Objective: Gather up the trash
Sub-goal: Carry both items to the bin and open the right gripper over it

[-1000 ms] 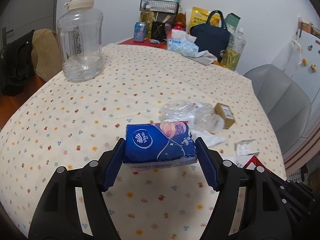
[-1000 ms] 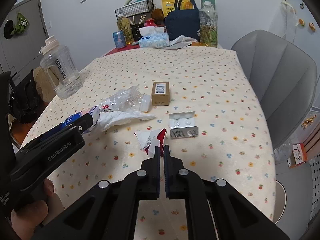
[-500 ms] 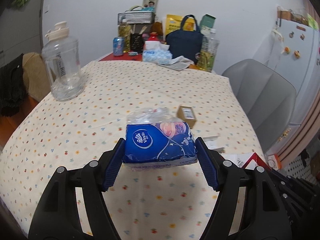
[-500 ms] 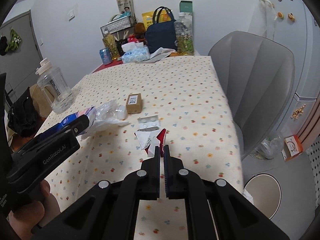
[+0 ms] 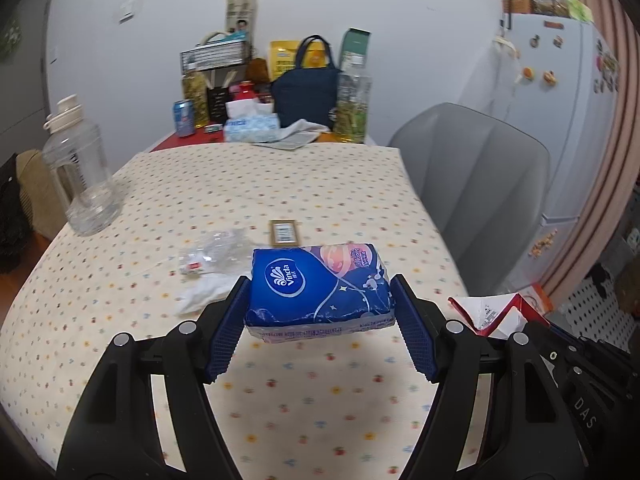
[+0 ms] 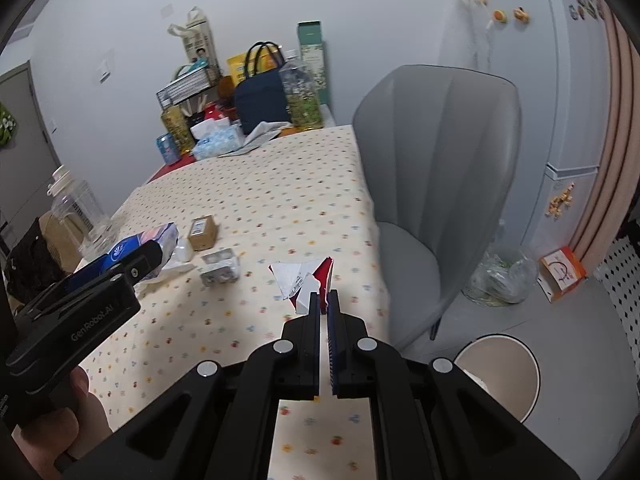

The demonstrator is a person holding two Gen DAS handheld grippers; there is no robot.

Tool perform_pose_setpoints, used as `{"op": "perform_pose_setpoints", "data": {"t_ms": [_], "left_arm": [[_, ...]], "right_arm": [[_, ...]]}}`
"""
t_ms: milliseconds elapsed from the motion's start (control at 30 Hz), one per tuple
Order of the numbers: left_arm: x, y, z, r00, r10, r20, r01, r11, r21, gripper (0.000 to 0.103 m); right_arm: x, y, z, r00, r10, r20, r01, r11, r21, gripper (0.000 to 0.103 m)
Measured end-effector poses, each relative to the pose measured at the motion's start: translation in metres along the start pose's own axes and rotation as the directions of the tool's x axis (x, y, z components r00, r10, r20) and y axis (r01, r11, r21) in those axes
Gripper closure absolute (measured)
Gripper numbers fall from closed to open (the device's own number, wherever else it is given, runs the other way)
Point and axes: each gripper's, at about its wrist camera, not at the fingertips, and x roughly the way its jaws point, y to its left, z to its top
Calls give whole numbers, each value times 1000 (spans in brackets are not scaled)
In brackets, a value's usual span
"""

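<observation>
Floral cloth (image 5: 280, 184); tongs (image 5: 320, 312) clamp crinkly pack (image 5: 320, 284)

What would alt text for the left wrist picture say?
A blue tissue pack is gripped between the left gripper's blue-padded jaws above a dotted tablecloth, with a crumpled plastic wrapper and small brown box lying beyond.

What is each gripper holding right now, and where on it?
The left gripper clamps the blue tissue pack across its two short ends. The right gripper pinches the torn red-and-white carton piece by its near edge.
</observation>
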Motion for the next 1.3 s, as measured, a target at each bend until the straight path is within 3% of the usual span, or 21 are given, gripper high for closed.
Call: {"op": "perform_pose_setpoints", "data": {"t_ms": [667,1300], "left_arm": [[31,-131,-1,989,-135,-60,144,974,176,33],[58,-242,-23,965,-207,-160,250,908,337,33]], "right_arm": [[-16,-134,-9,987,-159,5,154,968,198,98],[-9,-240,-37,967,-249,-56,252,893,373,96]]}}
